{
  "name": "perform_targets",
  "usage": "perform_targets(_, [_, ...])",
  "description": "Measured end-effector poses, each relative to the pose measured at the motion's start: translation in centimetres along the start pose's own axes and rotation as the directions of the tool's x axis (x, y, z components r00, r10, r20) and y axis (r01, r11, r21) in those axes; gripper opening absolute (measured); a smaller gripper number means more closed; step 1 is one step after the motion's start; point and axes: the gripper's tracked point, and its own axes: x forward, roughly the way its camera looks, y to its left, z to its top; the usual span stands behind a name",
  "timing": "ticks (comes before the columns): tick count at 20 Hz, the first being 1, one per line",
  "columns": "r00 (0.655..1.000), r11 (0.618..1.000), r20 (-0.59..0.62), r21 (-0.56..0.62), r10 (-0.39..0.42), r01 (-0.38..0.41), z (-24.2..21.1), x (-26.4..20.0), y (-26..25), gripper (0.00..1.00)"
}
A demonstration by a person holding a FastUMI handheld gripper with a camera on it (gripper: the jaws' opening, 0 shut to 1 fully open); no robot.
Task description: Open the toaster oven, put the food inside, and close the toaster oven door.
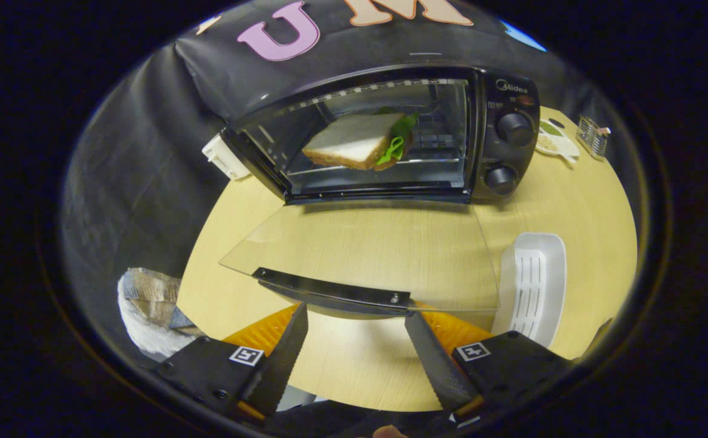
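A black toaster oven [500,131] stands at the far side of the round wooden table [585,201]. Its glass door [378,255] lies swung down flat toward me, with the dark handle bar [333,291] at its near edge. Inside, on the rack, rests a sandwich [360,141] of white bread with green lettuce sticking out. My gripper [357,325] is open, its fingertips just under and behind the door's handle, one on each side, touching nothing that I can make out.
A white slotted tray [533,289] lies on the table right of the door. A small white dish [555,143] and a wire holder [594,135] sit beyond the oven's right side. A white box [223,157] is at the oven's left. A folded cloth [147,304] lies off the table's left edge.
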Motion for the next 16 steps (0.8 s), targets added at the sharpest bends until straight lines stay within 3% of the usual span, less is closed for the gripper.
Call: perform_targets(16, [0.989, 0.995, 0.137, 0.078, 0.054, -0.066, 7.4, -1.8, 1.5, 1.0])
